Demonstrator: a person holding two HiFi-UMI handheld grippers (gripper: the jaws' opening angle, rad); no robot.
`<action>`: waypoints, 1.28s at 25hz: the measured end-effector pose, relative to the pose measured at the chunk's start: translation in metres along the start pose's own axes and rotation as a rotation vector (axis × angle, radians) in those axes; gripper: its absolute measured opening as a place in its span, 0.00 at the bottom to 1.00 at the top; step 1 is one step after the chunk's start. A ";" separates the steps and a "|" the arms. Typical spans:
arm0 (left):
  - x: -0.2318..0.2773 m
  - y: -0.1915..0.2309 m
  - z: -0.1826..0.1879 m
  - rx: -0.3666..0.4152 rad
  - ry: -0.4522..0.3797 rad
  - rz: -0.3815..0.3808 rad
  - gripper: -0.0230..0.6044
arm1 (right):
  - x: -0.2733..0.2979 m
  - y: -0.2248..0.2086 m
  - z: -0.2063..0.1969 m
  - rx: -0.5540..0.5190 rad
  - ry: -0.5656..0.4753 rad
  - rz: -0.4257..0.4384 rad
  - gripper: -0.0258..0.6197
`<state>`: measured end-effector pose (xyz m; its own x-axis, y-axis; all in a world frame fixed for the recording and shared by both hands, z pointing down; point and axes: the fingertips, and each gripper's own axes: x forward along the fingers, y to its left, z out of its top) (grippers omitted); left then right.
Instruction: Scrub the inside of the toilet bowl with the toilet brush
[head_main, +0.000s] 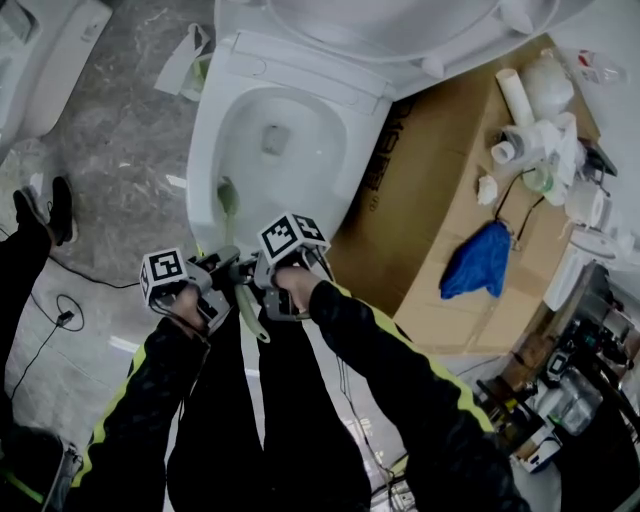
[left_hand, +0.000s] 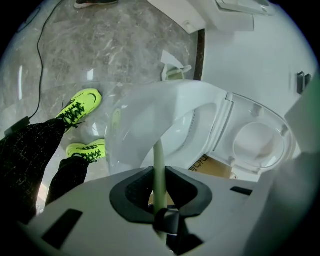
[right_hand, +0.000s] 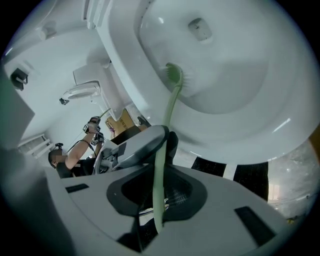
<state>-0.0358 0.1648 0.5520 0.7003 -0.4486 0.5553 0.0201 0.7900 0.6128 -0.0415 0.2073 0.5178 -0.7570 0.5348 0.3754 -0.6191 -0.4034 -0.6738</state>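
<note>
The white toilet bowl (head_main: 270, 130) stands open with its lid (head_main: 400, 25) raised. A pale green toilet brush has its head (head_main: 228, 195) against the bowl's inner wall near the left front rim. In the right gripper view the brush head (right_hand: 174, 75) rests inside the bowl (right_hand: 225, 85), below the drain opening (right_hand: 200, 27). My left gripper (head_main: 228, 270) and right gripper (head_main: 262, 285) sit side by side in front of the bowl. Both are shut on the brush handle (head_main: 245, 305). The handle (left_hand: 159, 165) runs out of the left gripper (left_hand: 159, 197) towards the bowl (left_hand: 150, 120), and likewise out of the right gripper (right_hand: 159, 200).
A cardboard box (head_main: 440, 170) stands right of the toilet with a blue cloth (head_main: 480, 258) and white bottles (head_main: 540, 110) on it. Cables (head_main: 60, 312) and someone's dark shoe (head_main: 58, 205) are on the marble floor at left. Neon yellow shoes (left_hand: 80, 107) stand beside the bowl.
</note>
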 end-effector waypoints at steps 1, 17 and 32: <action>0.002 -0.003 0.003 0.007 -0.003 -0.007 0.16 | -0.001 0.001 0.004 -0.008 -0.004 -0.001 0.13; 0.035 -0.053 0.042 0.138 -0.016 -0.009 0.16 | -0.029 0.025 0.065 -0.062 -0.101 0.099 0.13; 0.090 -0.103 0.066 0.338 0.053 0.023 0.16 | -0.073 0.033 0.127 -0.003 -0.354 0.276 0.13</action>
<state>-0.0224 0.0155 0.5763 0.7343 -0.4029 0.5463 -0.2275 0.6122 0.7573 -0.0327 0.0604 0.5493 -0.9191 0.1196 0.3754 -0.3832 -0.4925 -0.7814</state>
